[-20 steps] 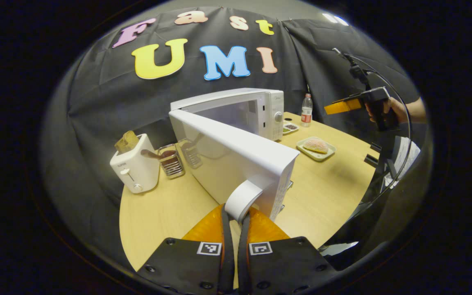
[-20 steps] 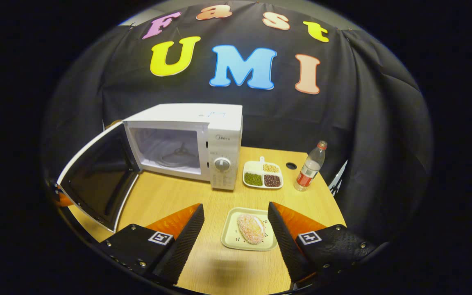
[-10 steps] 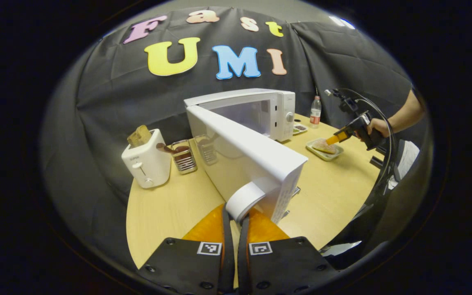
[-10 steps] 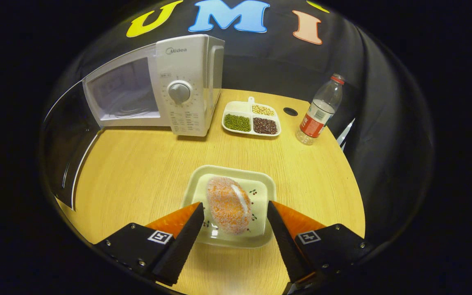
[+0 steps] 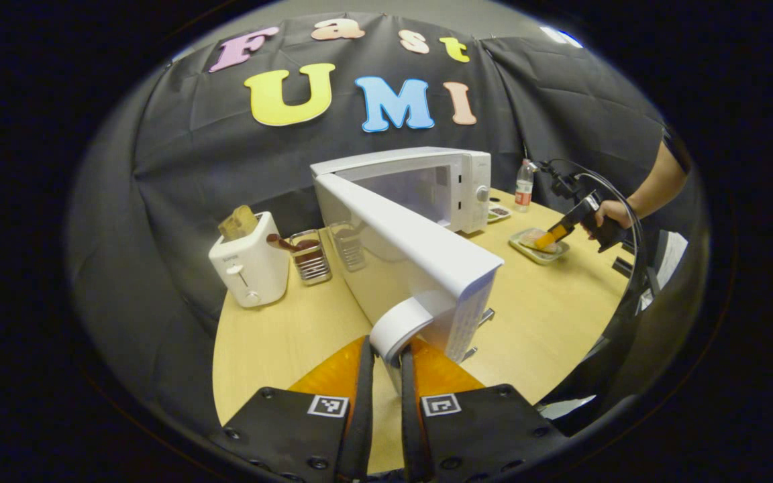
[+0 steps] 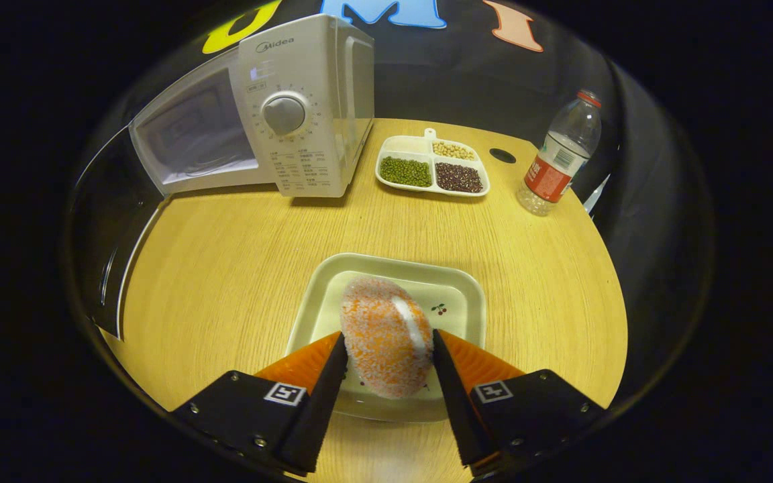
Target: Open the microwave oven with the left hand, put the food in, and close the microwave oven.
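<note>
Toaster [image 5: 249, 260] stands behind door [image 5: 405, 251]; right tool [image 6: 386, 354] flanks food [image 6: 386, 342].

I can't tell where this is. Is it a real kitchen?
Probably not: it looks like a mock kitchen booth. A microwave, toaster and tray of food share one wooden table against black cloth.

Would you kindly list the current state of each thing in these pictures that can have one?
Microwave oven: door swung wide open, cavity empty.
Door handle: between the left gripper's nearly closed fingers.
Food: on its tray, right gripper closing around it, fingers at both sides.
Bottle: upright, capped.
Divided dish: all three compartments filled.
Toaster: bread sticking up from the slot.
</note>
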`<move>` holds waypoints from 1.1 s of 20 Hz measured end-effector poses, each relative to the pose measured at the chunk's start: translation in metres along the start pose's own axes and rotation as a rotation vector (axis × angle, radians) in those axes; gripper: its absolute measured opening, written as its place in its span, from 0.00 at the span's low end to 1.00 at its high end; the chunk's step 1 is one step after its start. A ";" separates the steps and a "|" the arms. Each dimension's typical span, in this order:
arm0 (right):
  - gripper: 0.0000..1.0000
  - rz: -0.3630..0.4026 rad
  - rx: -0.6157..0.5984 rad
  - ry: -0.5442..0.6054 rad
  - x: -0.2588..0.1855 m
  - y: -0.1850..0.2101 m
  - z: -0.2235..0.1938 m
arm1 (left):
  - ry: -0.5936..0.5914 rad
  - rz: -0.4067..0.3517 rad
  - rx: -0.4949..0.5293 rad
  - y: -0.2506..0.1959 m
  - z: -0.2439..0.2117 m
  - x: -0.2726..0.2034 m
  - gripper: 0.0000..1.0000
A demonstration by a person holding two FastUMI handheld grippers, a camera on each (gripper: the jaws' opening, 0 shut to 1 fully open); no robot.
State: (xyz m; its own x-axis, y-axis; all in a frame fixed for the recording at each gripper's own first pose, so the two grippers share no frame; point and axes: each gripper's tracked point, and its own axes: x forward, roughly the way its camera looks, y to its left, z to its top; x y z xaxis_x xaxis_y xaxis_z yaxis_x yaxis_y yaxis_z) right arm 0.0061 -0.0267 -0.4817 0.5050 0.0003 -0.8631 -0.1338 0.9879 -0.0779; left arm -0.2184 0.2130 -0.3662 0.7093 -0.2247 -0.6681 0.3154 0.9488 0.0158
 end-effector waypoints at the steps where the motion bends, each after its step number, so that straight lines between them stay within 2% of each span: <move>1: 0.75 -0.004 -0.017 -0.002 -0.002 0.001 0.000 | 0.000 0.009 -0.005 0.005 -0.001 -0.004 0.30; 2: 0.68 -0.002 -0.028 -0.010 -0.006 0.003 0.002 | 0.000 0.017 -0.012 0.009 -0.002 -0.007 0.44; 3: 0.68 -0.014 -0.043 -0.024 -0.009 0.003 0.006 | -0.003 0.020 -0.020 0.010 -0.003 -0.009 0.57; 5: 0.58 -0.022 -0.061 -0.056 -0.017 0.007 0.012 | -0.010 0.030 -0.034 0.013 -0.004 -0.015 0.82; 6: 0.55 -0.011 -0.066 -0.068 -0.022 0.013 0.015 | -0.012 0.037 -0.038 0.014 -0.004 -0.018 0.85; 10: 0.58 0.011 -0.127 -0.122 -0.049 0.030 0.025 | -0.033 0.086 -0.075 0.016 0.002 -0.040 0.88; 11: 0.55 0.018 -0.140 -0.142 -0.058 0.034 0.029 | -0.047 0.104 -0.107 0.016 0.007 -0.048 0.88; 13: 0.57 0.026 -0.154 -0.173 -0.075 0.041 0.036 | -0.094 0.143 -0.170 0.008 0.027 -0.064 0.88; 17: 0.57 0.064 -0.137 -0.240 -0.106 0.058 0.060 | -0.198 0.227 -0.204 -0.015 0.087 -0.081 0.89; 22: 0.57 0.098 -0.177 -0.339 -0.145 0.071 0.096 | -0.326 0.213 -0.211 -0.048 0.170 -0.075 0.87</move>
State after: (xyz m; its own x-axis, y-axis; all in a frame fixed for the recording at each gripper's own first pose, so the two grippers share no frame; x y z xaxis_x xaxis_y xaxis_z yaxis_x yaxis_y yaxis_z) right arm 0.0050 0.0578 -0.3145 0.7313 0.1737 -0.6596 -0.3254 0.9387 -0.1136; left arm -0.1799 0.1466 -0.1903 0.9169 -0.0450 -0.3965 0.0288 0.9985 -0.0468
